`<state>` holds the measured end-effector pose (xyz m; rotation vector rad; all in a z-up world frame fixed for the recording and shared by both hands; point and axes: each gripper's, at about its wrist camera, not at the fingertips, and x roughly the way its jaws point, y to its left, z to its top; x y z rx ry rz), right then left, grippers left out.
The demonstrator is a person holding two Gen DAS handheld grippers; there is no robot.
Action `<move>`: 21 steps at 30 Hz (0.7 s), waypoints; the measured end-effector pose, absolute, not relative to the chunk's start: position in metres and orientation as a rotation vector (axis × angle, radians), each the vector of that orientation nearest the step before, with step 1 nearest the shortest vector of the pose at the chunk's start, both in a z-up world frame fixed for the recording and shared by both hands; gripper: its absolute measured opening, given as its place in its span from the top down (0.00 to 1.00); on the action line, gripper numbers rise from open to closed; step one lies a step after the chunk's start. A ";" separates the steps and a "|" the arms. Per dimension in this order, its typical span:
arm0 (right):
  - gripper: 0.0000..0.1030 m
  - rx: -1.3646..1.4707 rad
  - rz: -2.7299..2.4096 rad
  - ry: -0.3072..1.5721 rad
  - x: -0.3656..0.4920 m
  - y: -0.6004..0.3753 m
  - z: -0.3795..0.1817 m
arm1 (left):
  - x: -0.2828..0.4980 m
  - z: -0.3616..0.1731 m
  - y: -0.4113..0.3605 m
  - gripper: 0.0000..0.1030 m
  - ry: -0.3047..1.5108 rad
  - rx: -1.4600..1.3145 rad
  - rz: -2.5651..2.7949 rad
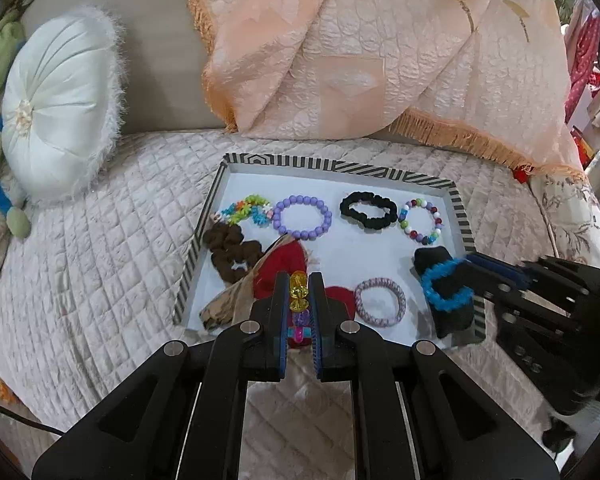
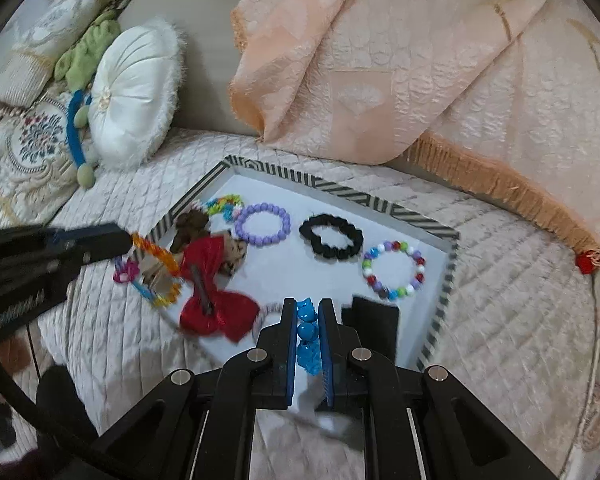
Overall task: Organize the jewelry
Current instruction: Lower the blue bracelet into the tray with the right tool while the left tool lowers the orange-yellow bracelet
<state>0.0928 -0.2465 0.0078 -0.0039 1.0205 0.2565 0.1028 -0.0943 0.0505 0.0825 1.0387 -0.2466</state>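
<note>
- The left gripper (image 1: 299, 280) is clamped narrow on a bracelet of clear yellow, orange, purple and pink beads (image 1: 298, 292); in the right wrist view that bracelet (image 2: 156, 264) hangs as a loop off the gripper tip (image 2: 120, 240), over the tray's near-left edge.
- The right gripper (image 2: 305, 306) is pinched on a bright blue spiky bracelet (image 2: 306, 332); in the left wrist view the blue ring (image 1: 446, 284) hangs over a black folded cloth (image 1: 452, 312) at the tray's near-right corner.
- The white tray with a black-and-white striped rim (image 1: 340, 166) lies on a quilted cream bedcover (image 1: 100, 240).
- In the left wrist view, from the left gripper: a lilac bead bracelet (image 1: 302, 217) at 12 o'clock, a black scrunchie (image 1: 368, 210) at 1 o'clock, a multicoloured bead bracelet (image 1: 419, 220) further right, and a pink-and-white woven hair tie (image 1: 380, 302) at 3 o'clock, just beside it.
- A brown scrunchie (image 1: 232, 254) lies at 10 o'clock, a rainbow flower bracelet (image 1: 246, 210) behind it.
- A red bow (image 2: 216, 300) lies under the hanging bracelet.
</note>
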 end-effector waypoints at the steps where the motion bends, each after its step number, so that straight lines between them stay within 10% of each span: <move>1: 0.91 0.003 0.257 1.022 0.100 -0.245 0.004 | 0.106 0.049 -0.097 0.92 1.041 0.086 -0.245; 21: 0.91 0.139 0.144 1.093 0.139 -0.301 -0.067 | 0.171 -0.007 -0.162 0.92 1.128 0.045 -0.298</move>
